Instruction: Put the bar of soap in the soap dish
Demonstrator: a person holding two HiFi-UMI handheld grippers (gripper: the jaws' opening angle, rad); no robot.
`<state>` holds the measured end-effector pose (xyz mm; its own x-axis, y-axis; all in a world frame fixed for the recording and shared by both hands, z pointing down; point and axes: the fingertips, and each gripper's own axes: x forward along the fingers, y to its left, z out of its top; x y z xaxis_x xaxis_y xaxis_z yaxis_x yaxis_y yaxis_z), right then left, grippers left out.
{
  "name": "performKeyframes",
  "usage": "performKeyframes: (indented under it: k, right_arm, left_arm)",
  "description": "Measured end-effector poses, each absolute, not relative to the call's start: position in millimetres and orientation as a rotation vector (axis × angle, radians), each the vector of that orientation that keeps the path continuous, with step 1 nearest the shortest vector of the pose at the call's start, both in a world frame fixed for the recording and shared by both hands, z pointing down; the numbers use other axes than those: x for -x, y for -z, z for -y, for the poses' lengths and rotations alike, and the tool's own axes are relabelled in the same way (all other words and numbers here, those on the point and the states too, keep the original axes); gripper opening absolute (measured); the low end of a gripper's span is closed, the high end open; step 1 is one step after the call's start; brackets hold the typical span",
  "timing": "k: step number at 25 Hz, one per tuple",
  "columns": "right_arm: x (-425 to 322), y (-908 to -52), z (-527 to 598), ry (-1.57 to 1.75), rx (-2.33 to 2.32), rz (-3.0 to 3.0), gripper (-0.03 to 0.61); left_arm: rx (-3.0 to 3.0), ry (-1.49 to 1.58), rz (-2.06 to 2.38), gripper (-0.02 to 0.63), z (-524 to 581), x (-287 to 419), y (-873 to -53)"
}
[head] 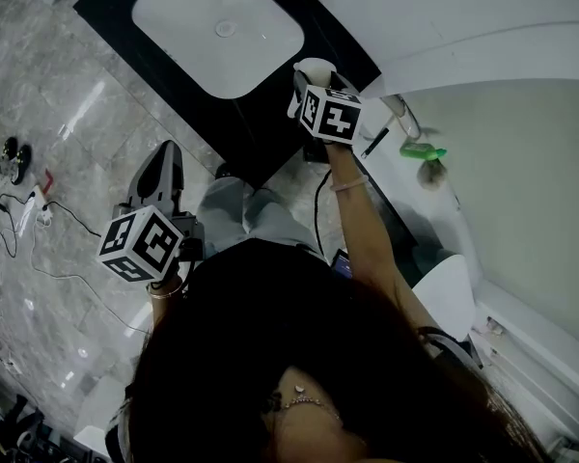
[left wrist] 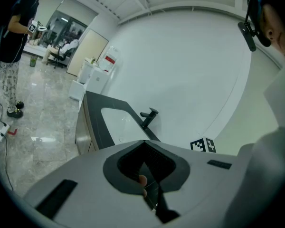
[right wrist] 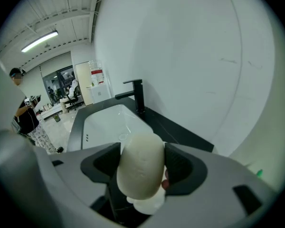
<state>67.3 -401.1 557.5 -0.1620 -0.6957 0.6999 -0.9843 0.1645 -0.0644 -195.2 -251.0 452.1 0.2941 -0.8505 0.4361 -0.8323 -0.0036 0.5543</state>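
Floor (head: 68,114): grey marble, glossy. At far left of head view I see dark shoes (head: 14,157) and thin cables (head: 19,220) lying on it.
Bystander (left wrist: 7,56): stands on the marble at left of left gripper view, dark top, patterned trousers.
Left gripper (head: 162,167): held low at the person's left side, over the floor, well apart from the basin. In its own view (left wrist: 145,144) the jaws meet at the tips w/ nothing between them. A fingertip shows behind the dark pads.
Counter (head: 111,8): black, runs along the white curved wall.
Sink basin (head: 203,17): white, rectangular w/ rounded corners, set into the counter. Drain visible. Also seen from both grippers (left wrist: 116,122) (right wrist: 107,122).
Faucet (right wrist: 137,95): black, angular, at the basin's wall side. Also in left gripper view (left wrist: 148,117).
Right gripper (head: 309,90): raised on an outstretched arm, near the basin's right corner. Jaws (right wrist: 141,148) clamped on the soap.
Bar of soap (right wrist: 140,167): off-white, rounded, pinched between the right jaws, sticking out past the tips. In head view (head: 316,66) it is in the air by the counter edge.
Marker cube (head: 330,114): on right gripper, just behind the soap.
Green item (head: 423,149): on a white ledge (head: 434,220), right of right gripper. Too small for me to tell what it is.
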Motion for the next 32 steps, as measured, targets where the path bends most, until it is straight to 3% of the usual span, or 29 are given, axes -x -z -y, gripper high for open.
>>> performKeyframes:
  k: [32]
  right_arm:
    - [-95.9, -599.0, 415.4, -0.644, -1.661, 1.822, 0.304]
  left_arm:
    - [-1.783, -0.015, 1.561, -0.005, 242.2, 194.7, -448.8]
